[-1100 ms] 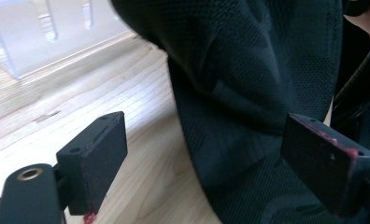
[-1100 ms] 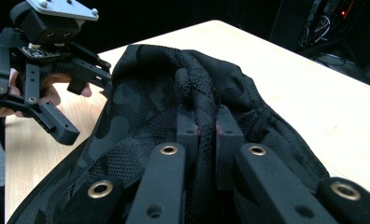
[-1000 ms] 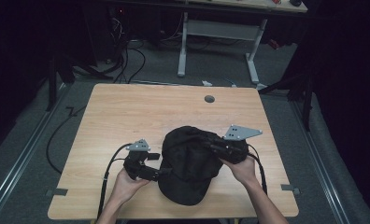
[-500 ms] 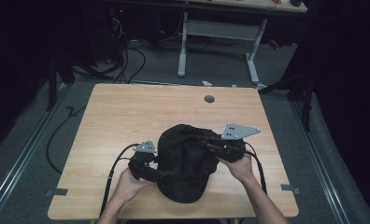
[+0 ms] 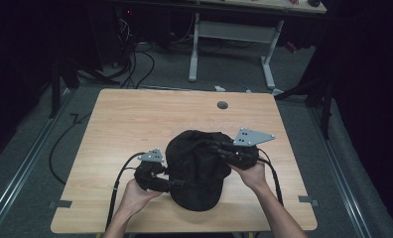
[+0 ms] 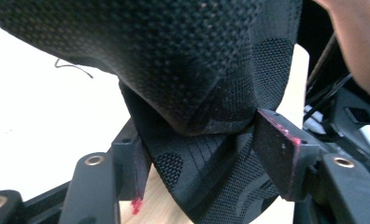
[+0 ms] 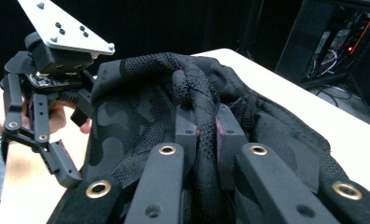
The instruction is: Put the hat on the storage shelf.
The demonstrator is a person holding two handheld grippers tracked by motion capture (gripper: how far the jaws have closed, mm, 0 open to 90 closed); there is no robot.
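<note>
A black mesh cap (image 5: 194,168) lies on the wooden table (image 5: 135,119) between my two grippers. My right gripper (image 5: 212,146) is at the cap's upper right. Its pads are shut on a bunched roll of the cap's fabric (image 7: 199,93), with the gripper (image 7: 206,128) pinching it tight. My left gripper (image 5: 177,184) is at the cap's left edge. Its jaws have just been closing, and a fold of the cap (image 6: 197,60) hangs between them. In the left gripper view the gripper (image 6: 202,158) still stands fairly wide, the fabric reaching both pads without being squeezed flat. The right gripper view shows the left gripper (image 7: 80,140) beside the cap.
A round grommet hole (image 5: 222,105) sits near the table's far edge. A white desk frame (image 5: 234,39) and floor cables (image 5: 135,59) lie beyond the table. Both grippers' cables trail toward the near edge, where tape marks (image 5: 60,204) stick out.
The cap's left edge has come in between the left jaws, which have narrowed around it. The right gripper has kept its hold on the fabric with hardly any movement.
</note>
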